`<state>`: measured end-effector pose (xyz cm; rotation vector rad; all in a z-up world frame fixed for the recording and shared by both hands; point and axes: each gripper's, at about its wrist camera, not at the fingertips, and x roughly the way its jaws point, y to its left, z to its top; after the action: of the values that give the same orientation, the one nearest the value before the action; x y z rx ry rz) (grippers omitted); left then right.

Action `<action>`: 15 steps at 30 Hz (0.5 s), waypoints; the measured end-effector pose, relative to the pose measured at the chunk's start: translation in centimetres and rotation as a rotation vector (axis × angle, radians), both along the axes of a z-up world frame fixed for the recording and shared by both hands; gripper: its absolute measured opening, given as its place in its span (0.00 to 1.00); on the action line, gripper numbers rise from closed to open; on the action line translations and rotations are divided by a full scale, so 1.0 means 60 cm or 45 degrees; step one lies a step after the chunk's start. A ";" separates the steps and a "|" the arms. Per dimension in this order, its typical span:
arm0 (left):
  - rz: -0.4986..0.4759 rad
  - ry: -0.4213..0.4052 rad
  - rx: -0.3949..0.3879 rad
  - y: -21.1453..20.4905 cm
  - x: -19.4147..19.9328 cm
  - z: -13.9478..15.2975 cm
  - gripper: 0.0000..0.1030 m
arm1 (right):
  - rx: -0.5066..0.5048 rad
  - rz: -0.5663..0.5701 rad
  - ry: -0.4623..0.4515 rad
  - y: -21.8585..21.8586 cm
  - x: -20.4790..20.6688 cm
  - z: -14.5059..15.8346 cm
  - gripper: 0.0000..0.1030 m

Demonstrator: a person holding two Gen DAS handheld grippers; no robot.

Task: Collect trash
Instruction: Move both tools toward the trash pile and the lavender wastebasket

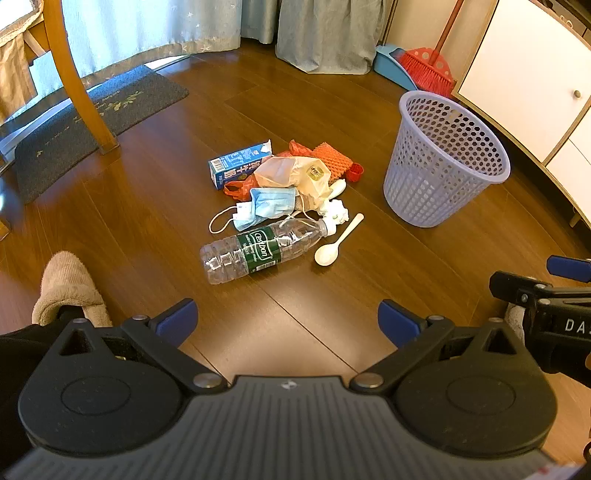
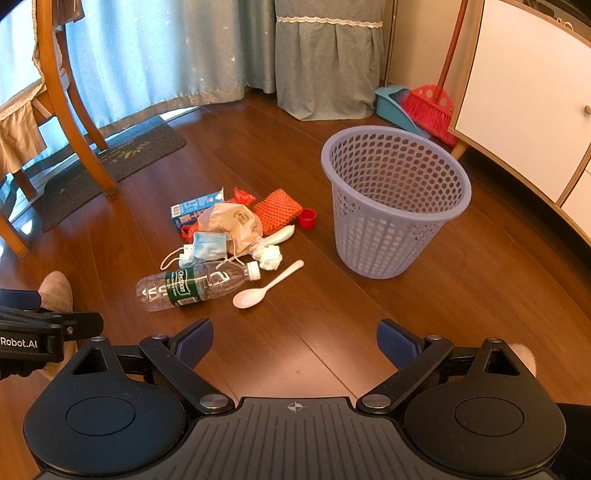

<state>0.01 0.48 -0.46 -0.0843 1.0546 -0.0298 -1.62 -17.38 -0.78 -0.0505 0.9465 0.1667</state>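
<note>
The trash lies in one loose heap on the wooden floor (image 1: pixel 147 229), and nearest to us is a clear plastic bottle (image 1: pixel 258 249) on its side with its white cap toward the basket, a white plastic spoon (image 1: pixel 334 243) just beside that cap with its bowl toward us. Behind the bottle we see a blue face mask (image 1: pixel 269 205) with its ear loops trailing left, a crumpled white paper ball (image 1: pixel 336 211), a pale crinkled bag (image 1: pixel 295 173) draped over the middle of the heap, a blue carton (image 1: pixel 236 166) lying flat at the back left, an orange foam net (image 1: pixel 332 158) and a small red cap (image 1: pixel 355 172) at the back right. We judge the pieces were gathered close together so each is a short carry to the lavender mesh basket (image 2: pixel 397 206), which stands upright just right of the heap and looks empty (through its holes we see only floor). Nothing has been picked yet, by the look of it. Our left gripper (image 1: pixel 288 321) has its fingers spread wide with nothing between them, and the bottle lies ahead of them and well apart, roughly on their centre line. Our right gripper (image 2: pixel 295 341) is likewise spread and empty, and from it the spoon and bottle lie ahead and slightly left, the basket ahead and right. A slippered foot (image 1: pixel 68 288) rests at the left, with a chair leg (image 1: pixel 85 92), a dark doormat (image 1: pixel 92 122), curtains (image 1: pixel 325 33), a red broom (image 1: pixel 430 64) with a dustpan, and a white cabinet (image 1: pixel 528 74) beyond.
</note>
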 end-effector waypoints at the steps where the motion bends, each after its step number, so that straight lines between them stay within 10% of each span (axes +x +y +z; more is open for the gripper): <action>1: 0.000 -0.001 -0.001 0.000 0.000 0.000 0.99 | -0.002 -0.003 0.001 0.000 0.000 0.000 0.91; 15: 0.004 0.008 -0.011 0.001 0.000 -0.004 0.99 | 0.000 -0.001 0.012 0.004 -0.001 -0.006 0.91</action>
<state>0.00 0.53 -0.68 -0.0940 1.0610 -0.0311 -1.66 -17.14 -1.12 -0.0490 0.9555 0.1662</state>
